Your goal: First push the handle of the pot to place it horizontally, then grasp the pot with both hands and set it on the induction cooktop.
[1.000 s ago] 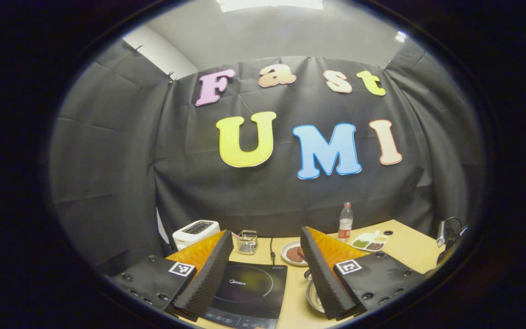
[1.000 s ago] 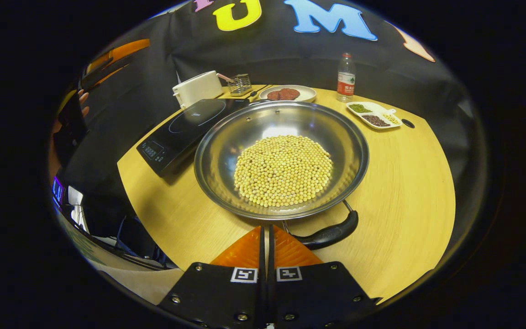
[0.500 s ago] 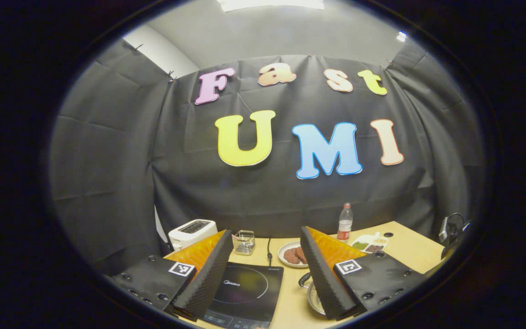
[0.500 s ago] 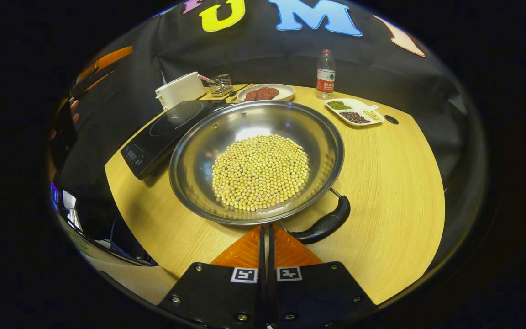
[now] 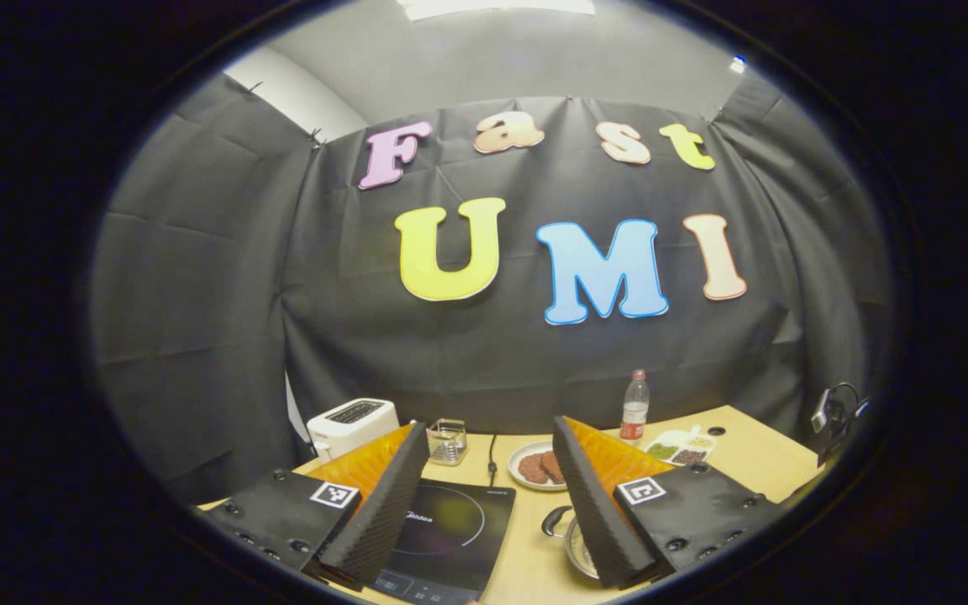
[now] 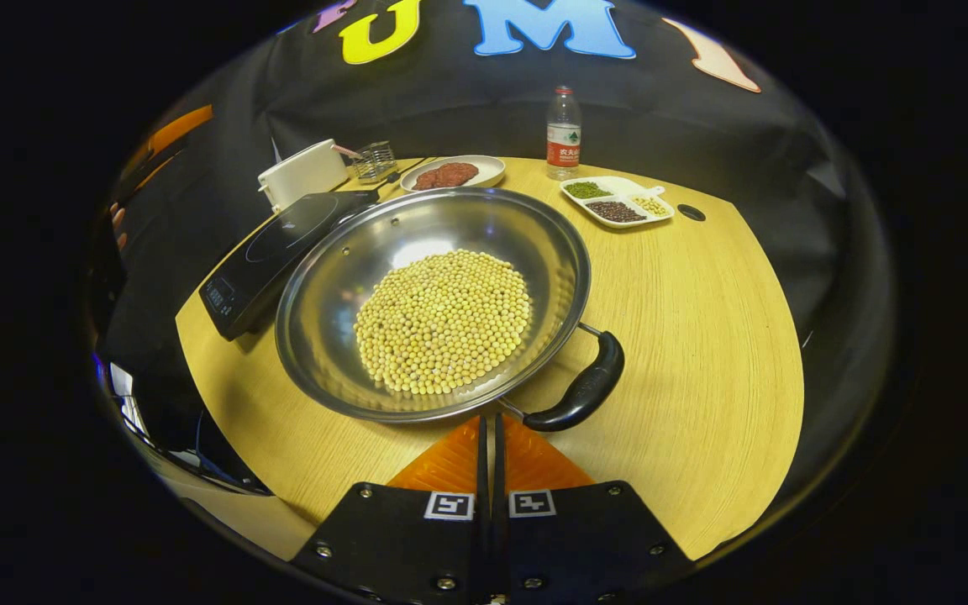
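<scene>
pot (image 6: 434,302), handle (image 6: 576,397) toward lower right

1. One pot (image 6: 417,252) is sitting on the desk (image 6: 702,336), carrying two handles: one black (image 6: 581,395), one at the far rim (image 5: 553,521).
2. One induction cooktop (image 6: 274,244) is lying beside it.
3. One toaster (image 6: 303,172) is standing behind.
4. One wire basket (image 6: 375,160).
5. One plate (image 6: 484,172) is holding two patties (image 6: 446,176).
6. One bottle (image 6: 563,134).
7. One divided dish (image 6: 618,202) is showing three compartments.
8. Two tools are showing: left (image 5: 491,437), right (image 6: 488,420).
</scene>
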Demonstrator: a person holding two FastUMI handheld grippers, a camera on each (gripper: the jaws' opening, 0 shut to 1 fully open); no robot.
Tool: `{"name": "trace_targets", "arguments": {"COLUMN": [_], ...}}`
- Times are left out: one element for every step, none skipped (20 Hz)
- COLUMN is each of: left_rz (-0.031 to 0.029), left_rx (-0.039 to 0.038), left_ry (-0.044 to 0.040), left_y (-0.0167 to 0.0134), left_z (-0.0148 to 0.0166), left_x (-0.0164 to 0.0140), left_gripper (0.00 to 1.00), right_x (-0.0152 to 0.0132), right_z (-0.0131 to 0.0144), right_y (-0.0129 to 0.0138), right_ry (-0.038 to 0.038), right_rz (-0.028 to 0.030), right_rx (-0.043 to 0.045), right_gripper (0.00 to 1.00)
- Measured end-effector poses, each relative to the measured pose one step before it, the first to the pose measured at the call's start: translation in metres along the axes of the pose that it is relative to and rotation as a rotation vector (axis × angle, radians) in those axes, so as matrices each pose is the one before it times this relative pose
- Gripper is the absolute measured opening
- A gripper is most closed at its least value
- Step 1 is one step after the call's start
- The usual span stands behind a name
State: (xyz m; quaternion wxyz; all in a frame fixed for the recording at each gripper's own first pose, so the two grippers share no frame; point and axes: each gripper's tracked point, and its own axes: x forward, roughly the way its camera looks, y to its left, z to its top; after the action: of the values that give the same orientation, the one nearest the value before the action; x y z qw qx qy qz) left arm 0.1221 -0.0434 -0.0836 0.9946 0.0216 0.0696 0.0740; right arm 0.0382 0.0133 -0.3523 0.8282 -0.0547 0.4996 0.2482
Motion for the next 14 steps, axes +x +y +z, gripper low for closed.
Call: {"name": "trace_targets", "arguments": {"left_rz": [0.00282,0.00256,0.00337,0.00316,0.00295,0.00326,0.00266,0.00364,0.00259,0.00273,0.00130,0.00168,0.00103,-0.00010], "left_rx": [0.00155,0.00116,0.00139,0.00061,0.00037,0.00164,0.00268,0.00405,0.00373,0.00222,0.00145,0.00165,0.00147,0.00185], "left_ry": [0.00106,0.00073,0.00178,0.00135,0.00110,0.00056,0.00056,0.00166,0.00193,0.00370,0.00623,0.00599,0.00252,0.00206], "left_y": [-0.00171,-0.00167,-0.00164,-0.00132,-0.00142,-0.00142,-0.00079,-0.00044,-0.00096,-0.00080,-0.00123,0.00000,-0.00082,-0.00129], "left_z": [-0.00107,0.00030,-0.00187,0.00025,-0.00055,0.00009,-0.00065,-0.00005,-0.00262,-0.00101,-0.00185,-0.00194,-0.00316,-0.00022], "left_x": [-0.00077,0.00032,-0.00004,0.00095,-0.00016,0.00016,0.00009,0.00027,-0.00016,-0.00032,-0.00016,-0.00078,-0.00043,0.00014], "left_gripper": [0.94,0.94,0.94,0.94,0.94,0.93,0.94,0.93,0.93,0.96,0.96,0.94,0.96,0.93], "right_x": [0.00164,0.00041,0.00223,0.00041,0.00135,0.00161,0.00267,0.00120,0.00129,0.00248,0.00249,0.00082,0.00068,0.00192], "right_z": [0.00251,0.00256,0.00236,0.00222,0.00329,0.00144,0.00275,0.00245,0.00274,0.00192,0.00415,0.00100,0.00253,0.00223], "right_y": [-0.00390,-0.00373,-0.00333,-0.00413,-0.00481,-0.00499,-0.00518,-0.00465,-0.00519,-0.00753,-0.00768,-0.00226,-0.00289,-0.00472], "right_ry": [-0.00418,-0.00326,-0.00388,-0.00395,-0.00413,-0.00351,-0.00291,-0.00411,-0.00508,-0.00482,-0.00767,-0.00485,-0.00822,-0.01020], "right_rz": [-0.00492,-0.00443,-0.00372,-0.00417,-0.00712,-0.00921,-0.01000,-0.00963,-0.01321,-0.02126,-0.02301,-0.00784,-0.00897,-0.01668], "right_rx": [0.00624,0.00577,0.00583,0.00578,0.00554,0.00589,0.00212,0.00445,0.00489,0.00712,0.00851,0.01392,0.01210,0.00499], "right_gripper": [0.01,0.01,0.01,0.01,0.01,0.01,0.01,0.01,0.01,0.01,0.01,0.01,0.01,0.01]}}
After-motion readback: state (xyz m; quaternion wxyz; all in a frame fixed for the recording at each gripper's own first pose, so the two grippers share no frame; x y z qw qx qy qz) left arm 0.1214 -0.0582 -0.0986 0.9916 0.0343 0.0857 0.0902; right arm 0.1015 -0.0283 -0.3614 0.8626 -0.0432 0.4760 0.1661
